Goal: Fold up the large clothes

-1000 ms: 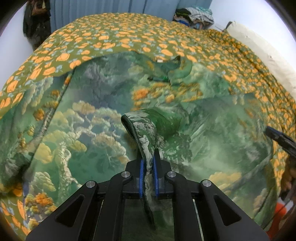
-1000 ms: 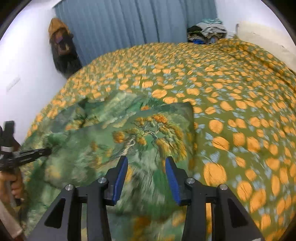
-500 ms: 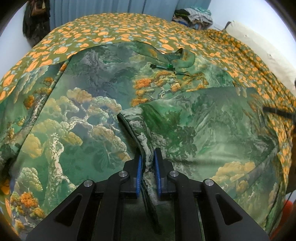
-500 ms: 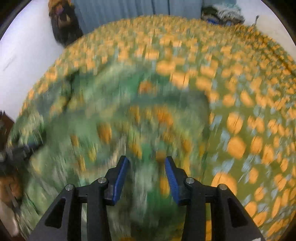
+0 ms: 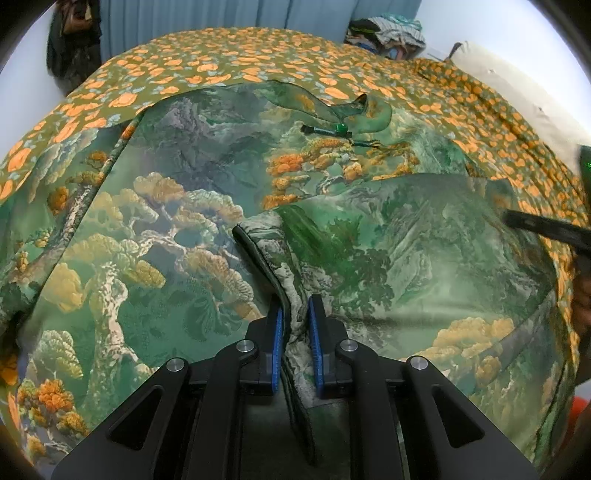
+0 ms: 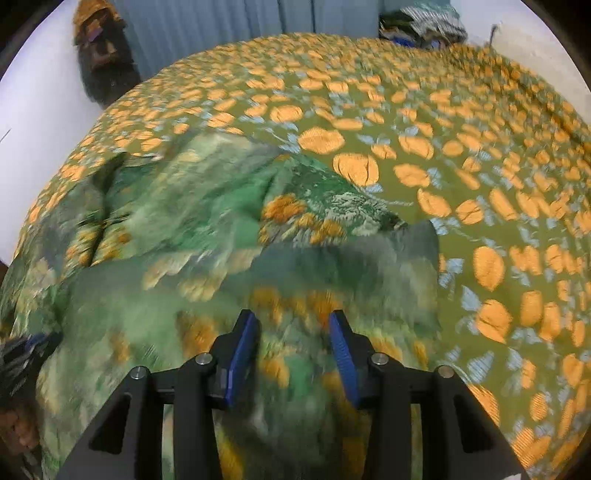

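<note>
Green garment (image 5: 177, 236), printed with pines and misty mountains, lies spread across the bed (image 5: 258, 62), whose cover is olive with orange blossoms. One part of the cloth is folded over onto the rest, so a second layer covers the right-hand side in the left wrist view. Up near the far edge of the garment sits a collar with a small green bead fastening (image 5: 341, 128).

The left tool (image 5: 295, 325) has its blue pads drawn close together, clamped on a dark-trimmed hem (image 5: 258, 254) of the garment; that hem rises from the spread cloth and runs straight between the pads. The right tool (image 6: 293, 343) hangs over the garment's near right portion with its pads standing apart, nothing gripped between them; the cloth under it is blurred, so whether the tips touch the fabric I cannot tell. In the left wrist view that right tool shows as a dark bar at the right edge.

Behind the bed hang blue curtains (image 6: 221, 26), a pile of clothes (image 5: 388, 31) sits at the far corner, and dark items hang on the wall at the left.
</note>
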A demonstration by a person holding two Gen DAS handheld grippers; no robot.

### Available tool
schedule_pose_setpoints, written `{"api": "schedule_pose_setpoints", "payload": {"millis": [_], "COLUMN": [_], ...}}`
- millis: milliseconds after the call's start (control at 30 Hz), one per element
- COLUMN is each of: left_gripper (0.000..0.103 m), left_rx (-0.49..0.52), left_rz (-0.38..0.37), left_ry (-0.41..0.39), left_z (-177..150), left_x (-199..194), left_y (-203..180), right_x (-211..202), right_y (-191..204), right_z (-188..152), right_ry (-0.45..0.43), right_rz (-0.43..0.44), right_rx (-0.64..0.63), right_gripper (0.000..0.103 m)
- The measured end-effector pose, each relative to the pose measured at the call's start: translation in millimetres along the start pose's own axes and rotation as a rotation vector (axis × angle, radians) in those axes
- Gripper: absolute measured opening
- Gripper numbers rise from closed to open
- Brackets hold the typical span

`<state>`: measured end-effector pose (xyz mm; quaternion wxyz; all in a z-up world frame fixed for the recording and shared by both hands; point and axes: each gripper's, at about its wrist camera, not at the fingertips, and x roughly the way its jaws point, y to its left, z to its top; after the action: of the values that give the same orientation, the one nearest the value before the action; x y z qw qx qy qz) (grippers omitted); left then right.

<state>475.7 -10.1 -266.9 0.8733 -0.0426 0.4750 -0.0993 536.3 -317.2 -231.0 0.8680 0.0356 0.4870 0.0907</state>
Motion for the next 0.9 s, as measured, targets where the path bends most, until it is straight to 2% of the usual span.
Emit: {"api": "schedule_pose_setpoints", "payload": {"millis": [100, 167, 300, 367, 400, 433, 500, 533, 567, 633, 667, 767, 900], "left_gripper": [0.014, 0.014, 0.015, 0.024, 0.037, 0.058, 0.081, 0.084, 0.085, 0.085, 0.085, 0.088, 0.091], "left_rx": [-0.001, 0.003, 0.017, 0.019, 0.015, 0.01, -0.007, -0.01, -0.01, 0.0, 0.003, -0.013, -0.128], "left_rz": [0.004, 0.011, 0.028, 0.046, 0.058, 0.064, 0.075, 0.071, 0.061, 0.06, 0.067, 0.081, 0.127], "left_ry": [-0.002, -0.001, 0.004, 0.01, 0.017, 0.021, 0.01, 0.0, -0.006, 0.004, 0.005, -0.002, -0.04], "left_z": [0, 0, 2, 4, 4, 4, -1, -5, -12, -25, -33, -58, -78], "left_x": [0, 1, -1, -5, -10, -14, -33, -41, -53, -73, -84, -122, -170], "left_y": [-1, -2, -5, -6, -6, -5, -2, 0, 3, 10, 15, 43, 109], "right_x": [-35, -43, -12, -8, -10, -13, -34, -46, -56, -77, -89, -119, -136], "right_y": [11, 19, 24, 25, 27, 28, 34, 38, 39, 43, 43, 51, 63], "right_z": [-30, -53, -82, -79, -76, -75, -78, -82, -86, -99, -108, -139, -169], "right_ry": [-0.03, -0.033, 0.011, 0.0, -0.002, -0.008, -0.054, -0.08, -0.102, -0.141, -0.168, -0.242, -0.271], "right_rz": [0.039, 0.067, 0.039, 0.022, 0.005, -0.005, -0.032, -0.038, -0.043, -0.04, -0.031, -0.038, -0.032], "right_rx": [-0.034, -0.045, -0.027, -0.008, 0.0, 0.006, 0.008, 0.009, 0.016, 0.042, 0.059, 0.089, 0.094], "right_gripper": [0.042, 0.043, 0.043, 0.043, 0.043, 0.043, 0.043, 0.044, 0.046, 0.073, 0.077, 0.078, 0.078]}}
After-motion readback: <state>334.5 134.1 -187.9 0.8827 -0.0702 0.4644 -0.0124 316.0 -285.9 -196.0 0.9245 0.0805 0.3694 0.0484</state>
